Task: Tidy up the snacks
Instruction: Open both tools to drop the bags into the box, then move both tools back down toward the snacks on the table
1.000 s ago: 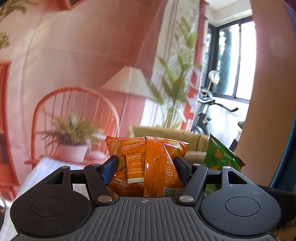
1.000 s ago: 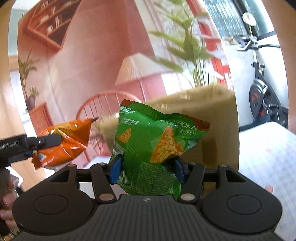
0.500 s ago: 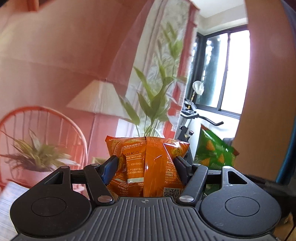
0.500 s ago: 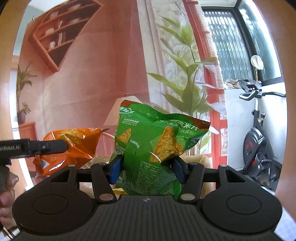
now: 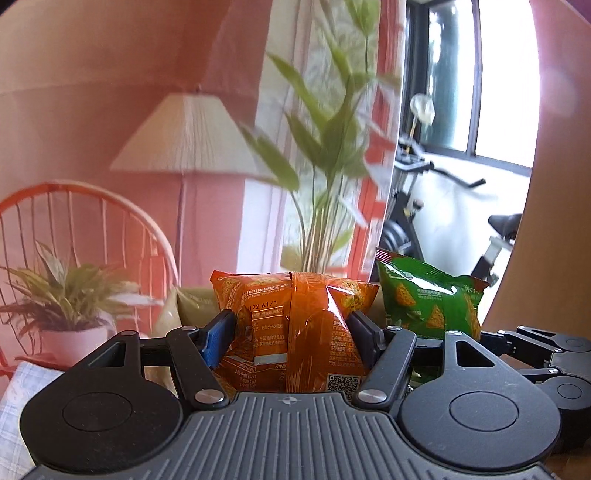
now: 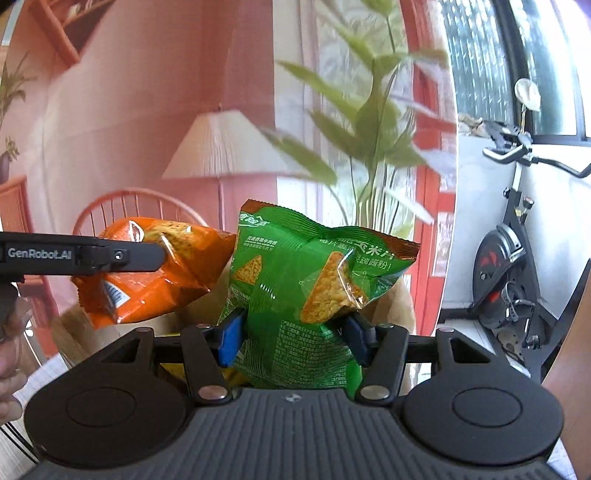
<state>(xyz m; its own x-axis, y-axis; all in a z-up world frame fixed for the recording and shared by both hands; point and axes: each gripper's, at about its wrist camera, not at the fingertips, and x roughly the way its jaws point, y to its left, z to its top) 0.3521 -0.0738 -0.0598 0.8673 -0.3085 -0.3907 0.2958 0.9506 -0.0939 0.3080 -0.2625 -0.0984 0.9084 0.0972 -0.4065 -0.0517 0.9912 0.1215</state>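
in the left wrist view the left gripper [image 5: 291, 334] pinches the upright orange snack bag [image 5: 295, 332], the green snack bag [image 5: 428, 299] just to its right; in the right wrist view the right gripper [image 6: 293, 334] clamps that green bag upright, the orange one just left, both aloft.

A salmon-pink backdrop wall [image 5: 110, 74] fills most of the room behind, and it looks like a printed scene: a white pleated floor lamp [image 5: 184, 136], a red wire-backed chair [image 5: 92, 221] and a small potted plant [image 5: 62, 295] in a pale pot. A tall leafy plant [image 6: 369, 122] rises in front of a sheer white curtain [image 5: 280, 110] and red window frames. High in the corner of the backdrop hangs a wooden shelf unit [image 6: 62, 26]. To the right, a dark-framed window [image 5: 476, 74] lets in bright daylight. Below it stands a black exercise bike [image 6: 509, 266] with curved handlebars against a white wall.
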